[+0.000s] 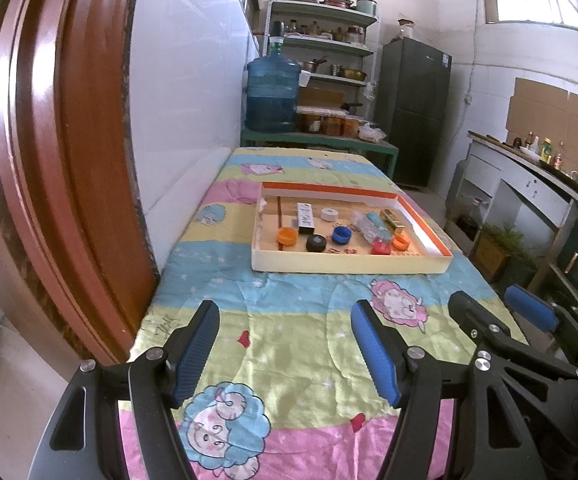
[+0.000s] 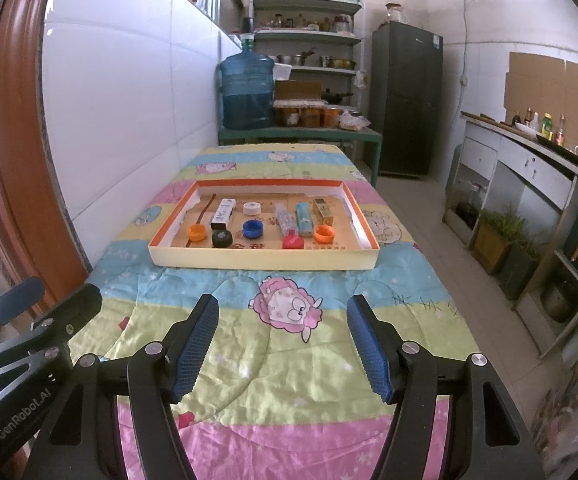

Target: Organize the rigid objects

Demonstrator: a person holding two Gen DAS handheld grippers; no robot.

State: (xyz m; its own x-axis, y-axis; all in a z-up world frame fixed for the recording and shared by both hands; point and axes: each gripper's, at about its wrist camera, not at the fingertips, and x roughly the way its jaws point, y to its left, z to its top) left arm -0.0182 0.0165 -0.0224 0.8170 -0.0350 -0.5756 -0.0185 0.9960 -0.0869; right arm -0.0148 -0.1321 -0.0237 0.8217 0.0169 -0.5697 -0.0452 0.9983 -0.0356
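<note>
A shallow cream tray with an orange inner rim (image 1: 349,266) (image 2: 263,262) sits on the table ahead of both grippers. In it lie two orange caps (image 2: 196,232) (image 2: 324,234), a black cap (image 2: 222,238), a blue cap (image 2: 253,228), a red cap (image 2: 292,241), a white cap (image 2: 251,207), a white and black box (image 2: 222,212), a clear packet (image 2: 285,218), a light blue box (image 2: 304,219) and a gold box (image 2: 323,210). My left gripper (image 1: 285,344) is open and empty above the near cloth. My right gripper (image 2: 283,338) is open and empty beside it.
The table wears a cartoon sheep cloth (image 2: 289,312). A brown door frame (image 1: 49,160) and white tiled wall stand at left. A blue water jug (image 2: 247,92), shelves and a dark fridge (image 2: 407,100) stand behind. A counter (image 2: 529,152) runs along the right.
</note>
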